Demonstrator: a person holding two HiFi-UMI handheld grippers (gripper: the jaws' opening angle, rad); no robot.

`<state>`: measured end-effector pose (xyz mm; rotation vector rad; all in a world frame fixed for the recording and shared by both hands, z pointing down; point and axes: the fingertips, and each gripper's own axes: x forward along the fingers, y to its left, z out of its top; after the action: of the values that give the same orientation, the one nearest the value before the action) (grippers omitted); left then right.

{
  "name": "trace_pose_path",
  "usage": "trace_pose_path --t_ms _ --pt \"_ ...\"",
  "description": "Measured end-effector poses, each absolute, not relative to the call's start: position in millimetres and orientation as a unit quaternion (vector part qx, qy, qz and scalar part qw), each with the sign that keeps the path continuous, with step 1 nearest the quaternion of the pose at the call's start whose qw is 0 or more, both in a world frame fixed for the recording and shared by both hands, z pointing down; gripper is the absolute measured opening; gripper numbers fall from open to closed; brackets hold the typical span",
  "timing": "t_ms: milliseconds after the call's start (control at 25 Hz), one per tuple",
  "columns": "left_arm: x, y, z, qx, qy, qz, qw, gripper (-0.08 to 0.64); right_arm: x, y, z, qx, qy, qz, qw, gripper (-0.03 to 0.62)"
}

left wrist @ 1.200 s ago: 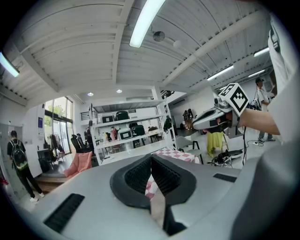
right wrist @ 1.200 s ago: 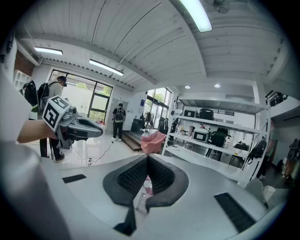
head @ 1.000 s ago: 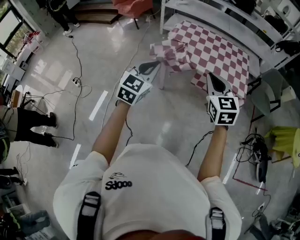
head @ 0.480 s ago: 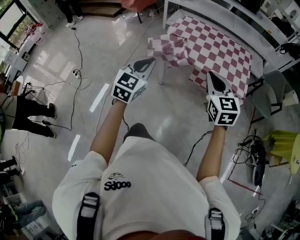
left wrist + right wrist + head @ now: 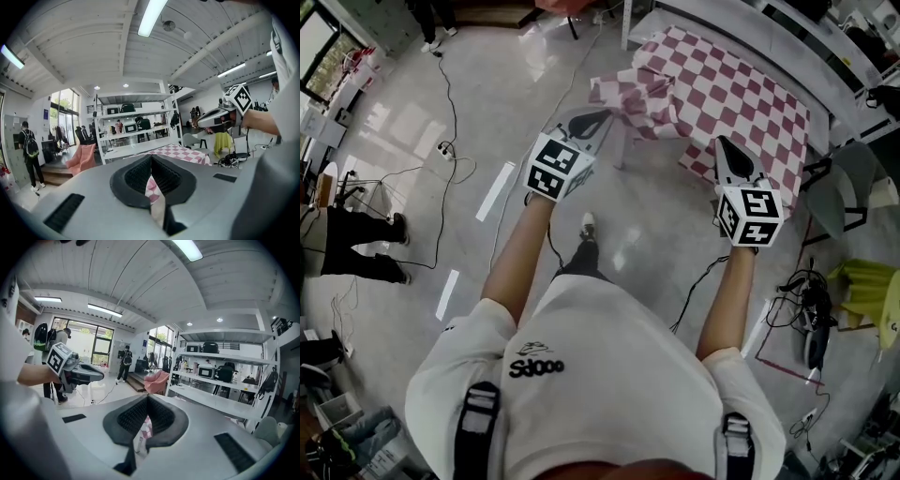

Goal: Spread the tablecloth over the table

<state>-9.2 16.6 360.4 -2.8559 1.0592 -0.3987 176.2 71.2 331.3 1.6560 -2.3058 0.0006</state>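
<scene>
My left claw and right claw are each pinched tight on a near corner of the tablecloth, which lies ahead of me over the table, its near edge running between them, the left end bunched.

The table stands on a glossy pale floor and is almost wholly under the red-and-white checked tablecloth, which lies flat across the top and bunches into folds at the table's left end (only one leg shows there). Left of the table, a black cable runs across the floor to a power strip, with two white tape strips beyond it. Right of the table lies a tangle of cables.
</scene>
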Motion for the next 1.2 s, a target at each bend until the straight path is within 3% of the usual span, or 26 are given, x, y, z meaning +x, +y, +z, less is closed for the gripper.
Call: trace_pose_path --t_ms 760,1200 --pt "-9.7 -236.5 403.3 -0.941 0.299 -0.158 0.003 0.029 175.4 -159.0 357.6 0.601 -0.776 0.053 0.184 0.018" --pt "41.5 -294.0 485.0 -0.942 0.252 -0.212 -0.068 0.034 214.2 -227.1 420.6 0.612 -0.753 0.095 0.221 0.018"
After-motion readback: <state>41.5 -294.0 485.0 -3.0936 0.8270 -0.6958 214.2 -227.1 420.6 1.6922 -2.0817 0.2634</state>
